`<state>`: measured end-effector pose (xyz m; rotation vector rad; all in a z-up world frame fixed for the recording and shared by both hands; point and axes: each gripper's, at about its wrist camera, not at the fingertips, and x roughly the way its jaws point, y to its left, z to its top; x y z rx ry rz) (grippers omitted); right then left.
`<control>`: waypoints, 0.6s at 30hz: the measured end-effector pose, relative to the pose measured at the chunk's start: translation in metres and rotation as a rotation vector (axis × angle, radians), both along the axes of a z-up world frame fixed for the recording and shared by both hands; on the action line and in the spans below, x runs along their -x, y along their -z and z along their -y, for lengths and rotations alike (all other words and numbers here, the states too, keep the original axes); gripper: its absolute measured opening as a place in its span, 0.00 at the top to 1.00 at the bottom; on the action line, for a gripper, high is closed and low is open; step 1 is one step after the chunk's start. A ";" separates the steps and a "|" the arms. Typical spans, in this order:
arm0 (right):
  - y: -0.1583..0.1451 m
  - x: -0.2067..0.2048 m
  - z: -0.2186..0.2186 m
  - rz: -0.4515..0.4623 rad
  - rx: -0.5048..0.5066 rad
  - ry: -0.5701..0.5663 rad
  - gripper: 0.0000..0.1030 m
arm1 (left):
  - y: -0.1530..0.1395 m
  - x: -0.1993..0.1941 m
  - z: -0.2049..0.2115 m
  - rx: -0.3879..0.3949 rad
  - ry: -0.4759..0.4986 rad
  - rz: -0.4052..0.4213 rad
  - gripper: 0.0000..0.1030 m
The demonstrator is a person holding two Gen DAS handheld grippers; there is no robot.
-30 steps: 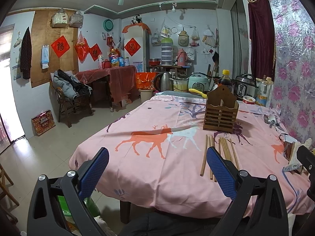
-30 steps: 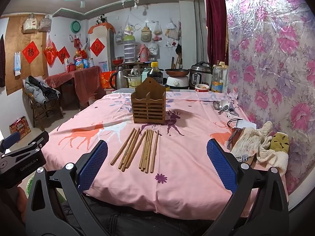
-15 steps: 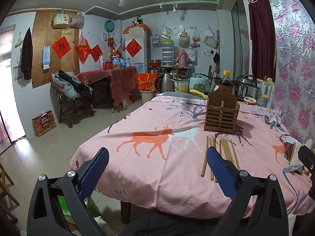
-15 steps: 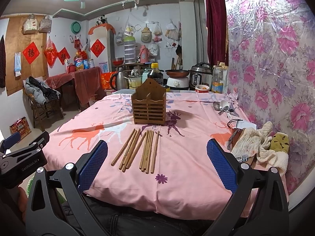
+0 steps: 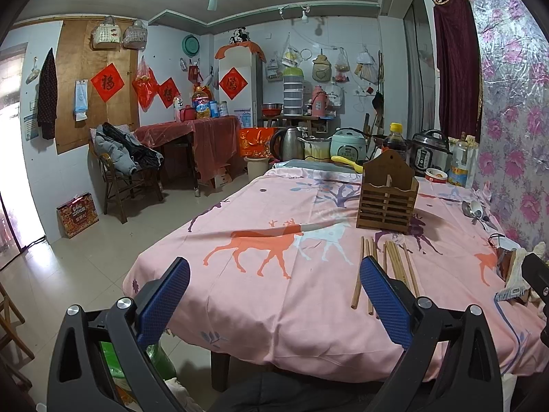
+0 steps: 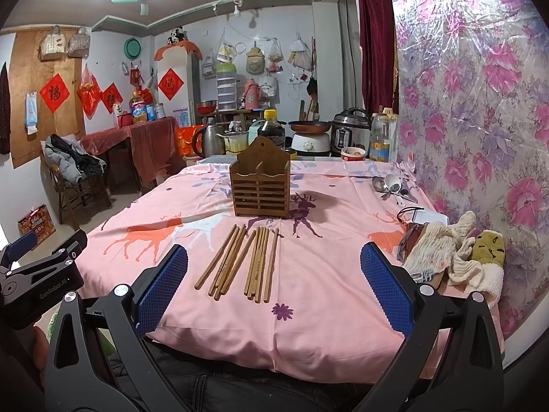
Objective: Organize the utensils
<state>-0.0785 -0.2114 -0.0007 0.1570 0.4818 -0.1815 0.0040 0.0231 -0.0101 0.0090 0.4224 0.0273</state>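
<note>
Chopsticks of brown wood (image 6: 240,261) lay side by side in the middle of the right wrist frame, on the surface covered by a pink cloth with deer print (image 6: 308,309). Just above them stood the slatted brown wooden utensil holder (image 6: 260,185), upright. Metal and white spoons (image 6: 391,185) rested at the right of the frame, near the floral wall. The right gripper (image 6: 273,285) and the left gripper (image 5: 274,300) both hung at the lower frame edge, fingers spread wide, holding nothing.
</note>
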 end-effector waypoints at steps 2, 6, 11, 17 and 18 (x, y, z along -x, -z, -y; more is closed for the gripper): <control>0.000 0.000 0.000 -0.001 0.000 0.000 0.07 | 0.001 0.000 0.001 -0.001 0.000 0.000 0.05; 0.000 0.000 0.000 -0.003 0.000 -0.001 0.07 | 0.002 0.000 0.000 -0.002 -0.001 -0.001 0.05; 0.003 -0.003 0.003 -0.011 -0.001 0.022 0.07 | 0.004 -0.006 -0.009 0.005 -0.004 -0.036 0.05; 0.027 -0.018 0.021 -0.051 -0.020 0.070 0.06 | 0.028 -0.032 -0.025 0.006 0.010 -0.148 0.05; 0.034 -0.021 0.023 -0.064 -0.021 0.073 0.06 | 0.034 -0.036 -0.024 0.001 0.017 -0.164 0.05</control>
